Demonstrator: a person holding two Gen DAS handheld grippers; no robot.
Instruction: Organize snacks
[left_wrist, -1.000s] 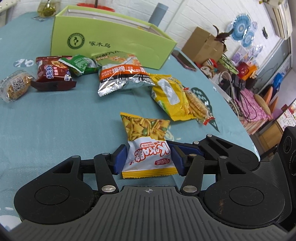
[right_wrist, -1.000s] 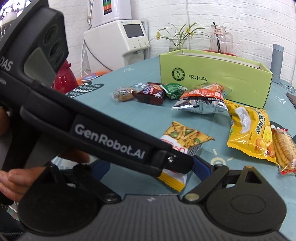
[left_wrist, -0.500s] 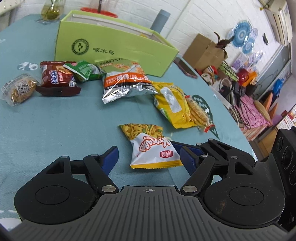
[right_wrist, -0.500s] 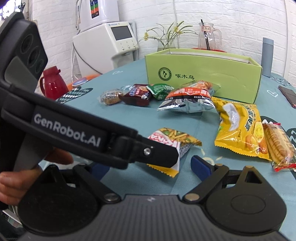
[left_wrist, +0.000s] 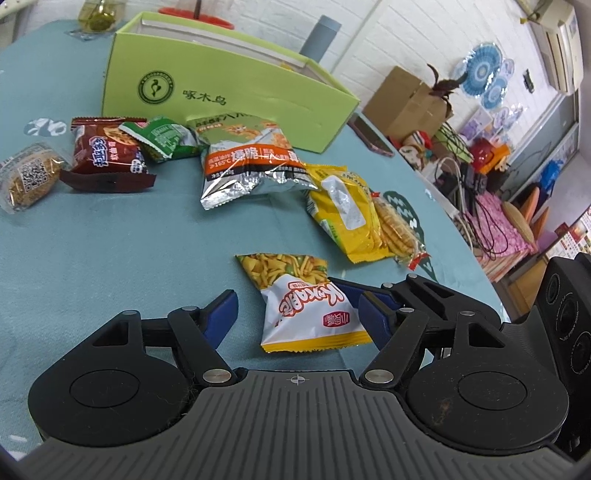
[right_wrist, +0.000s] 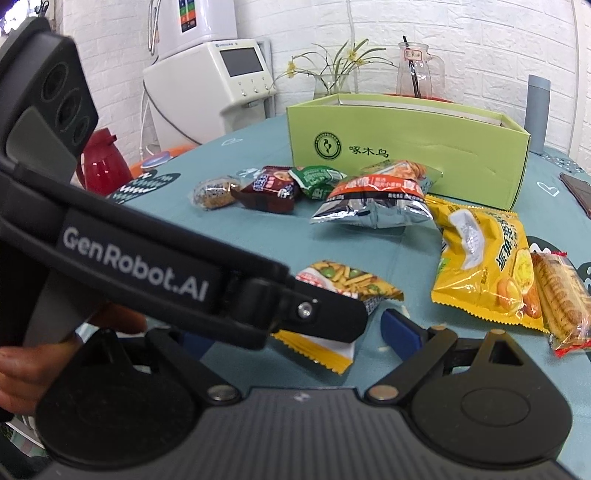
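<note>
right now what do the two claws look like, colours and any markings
Both are matte black plastic linkages with silver pivot screws, blue pads on the fingers and a ribbed grey base. The left claw, seen from the right claw, has white "GenRobot.AI" lettering and three round lenses.

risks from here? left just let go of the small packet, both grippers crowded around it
1. The left gripper has just been opening; the small snack packet lies loose between its fingers, so lifting now leaves it behind.
2. The right gripper sits close behind the left; the two could collide.
3. The green box stands beyond six other packets; a low carry may scatter them.
</note>
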